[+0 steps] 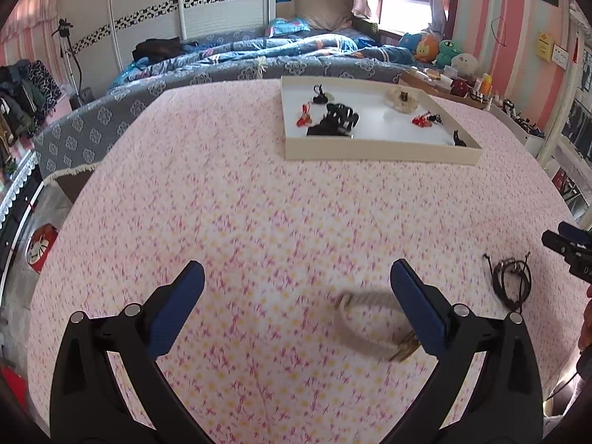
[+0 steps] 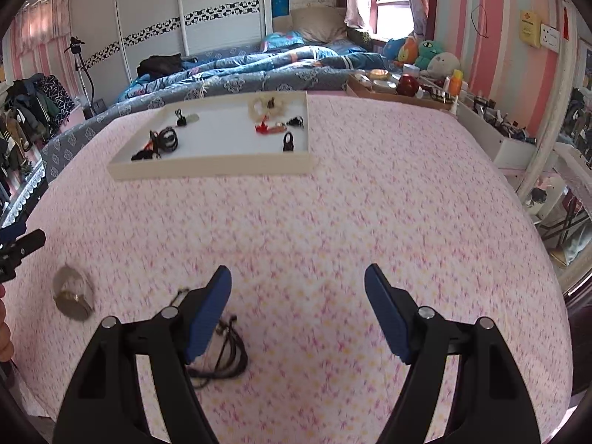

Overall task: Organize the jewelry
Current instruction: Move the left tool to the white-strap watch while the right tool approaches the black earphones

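Note:
My left gripper (image 1: pixel 297 266) stands wide open over the pink floral tablecloth (image 1: pixel 259 203) with nothing between its fingers. A beige woven bracelet (image 1: pixel 364 314) with a gold piece lies beside its right finger, partly hidden by it. The bracelet (image 2: pixel 72 296) also shows at the left of the right wrist view. My right gripper (image 2: pixel 298 272) is open and empty too. A black cord bracelet (image 2: pixel 227 355) lies beside and partly under its left finger; in the left wrist view the cord bracelet (image 1: pixel 512 285) is at the right. A white tray (image 1: pixel 370 150) farther back holds several hair ties and ornaments.
In the right wrist view the tray (image 2: pixel 211 168) sits at the far left of the table. A bed with blue bedding (image 1: pixel 240 55) lies behind the table. A cluttered shelf with bottles and boxes (image 2: pixel 425 88) borders the far right. Someone's hand (image 2: pixel 4 336) shows at the left edge.

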